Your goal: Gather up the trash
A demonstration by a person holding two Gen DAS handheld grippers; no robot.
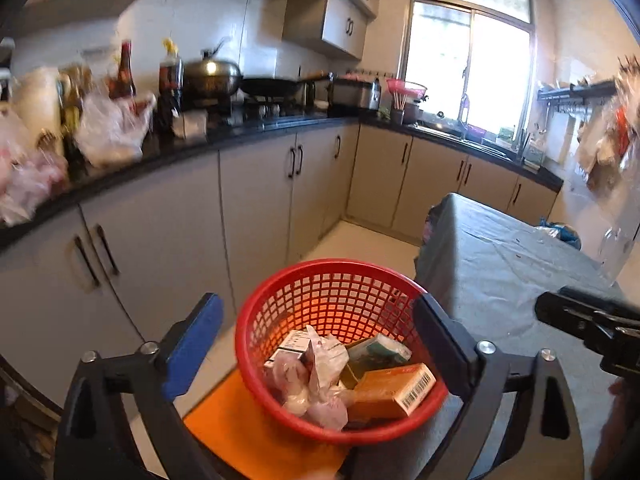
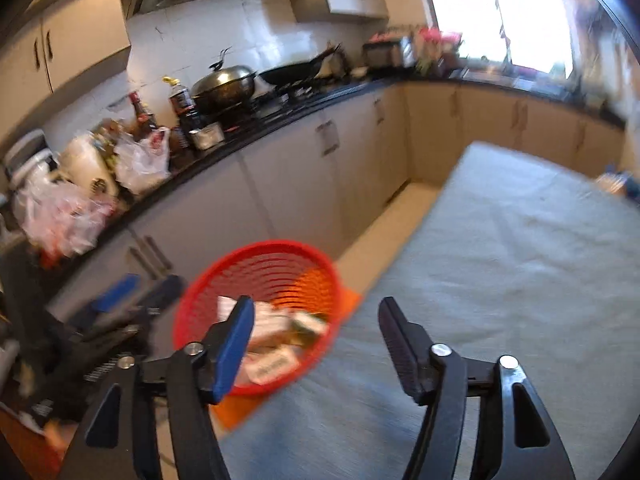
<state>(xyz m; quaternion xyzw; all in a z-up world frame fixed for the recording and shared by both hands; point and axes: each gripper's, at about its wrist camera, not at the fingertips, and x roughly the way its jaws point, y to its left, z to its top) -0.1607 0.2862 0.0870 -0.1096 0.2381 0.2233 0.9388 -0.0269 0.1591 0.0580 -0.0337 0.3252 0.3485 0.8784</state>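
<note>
Left wrist view: left hand-held gripper (image 1: 320, 340) spread wide around red basket (image 1: 280, 292) | right hand-held gripper (image 2: 316, 320) spread, empty.

The red basket (image 1: 340, 304) was round, of open plastic lattice, and stood upright on an orange surface (image 1: 240, 432) just beside the edge of the grey-covered desk (image 1: 500, 272); its rim looked whole and level. Inside lay the trash, heaped toward the near wall: an orange carton (image 1: 394, 394) with a barcode on its end, tilted against the rim; a green carton (image 1: 378, 354) behind it, touching it; a white printed box (image 1: 294, 344) at the far left of the heap; crumpled pale plastic wrappers (image 1: 320, 384) between and over them. In the right wrist view the basket (image 2: 260, 268) and its contents were blurred.
</note>
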